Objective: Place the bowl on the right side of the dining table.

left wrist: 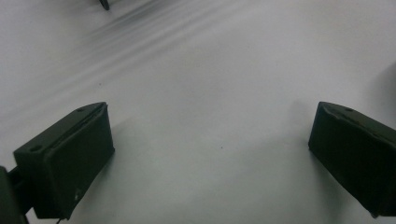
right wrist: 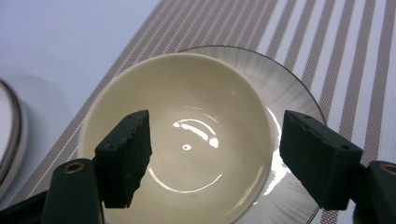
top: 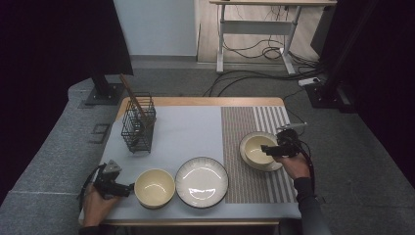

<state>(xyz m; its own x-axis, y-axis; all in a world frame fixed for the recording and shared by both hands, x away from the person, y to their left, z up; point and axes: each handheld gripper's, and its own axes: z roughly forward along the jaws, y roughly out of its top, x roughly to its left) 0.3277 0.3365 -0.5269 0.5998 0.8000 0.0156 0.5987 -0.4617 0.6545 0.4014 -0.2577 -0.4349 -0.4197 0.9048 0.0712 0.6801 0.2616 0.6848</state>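
Note:
A cream bowl point(top: 255, 148) stands in a ribbed grey plate point(top: 275, 166) on the striped placemat point(top: 244, 122) at the right. My right gripper point(top: 266, 149) hovers just above that bowl point(right wrist: 187, 93) with its jaws wide apart and nothing between them; the plate's rim point(right wrist: 289, 88) shows around the bowl. My left gripper point(top: 128, 188) rests near the front left edge, pointing at a second cream bowl point(top: 154, 187). In the left gripper view its jaws point(left wrist: 210, 140) stand open over the bare pale mat.
A larger ribbed plate point(top: 201, 182) lies at the front centre on the pale mat point(top: 186, 132). A black wire basket point(top: 138, 127) with wooden sticks leaning out stands at the back left. Beyond the table are a desk frame and floor cables.

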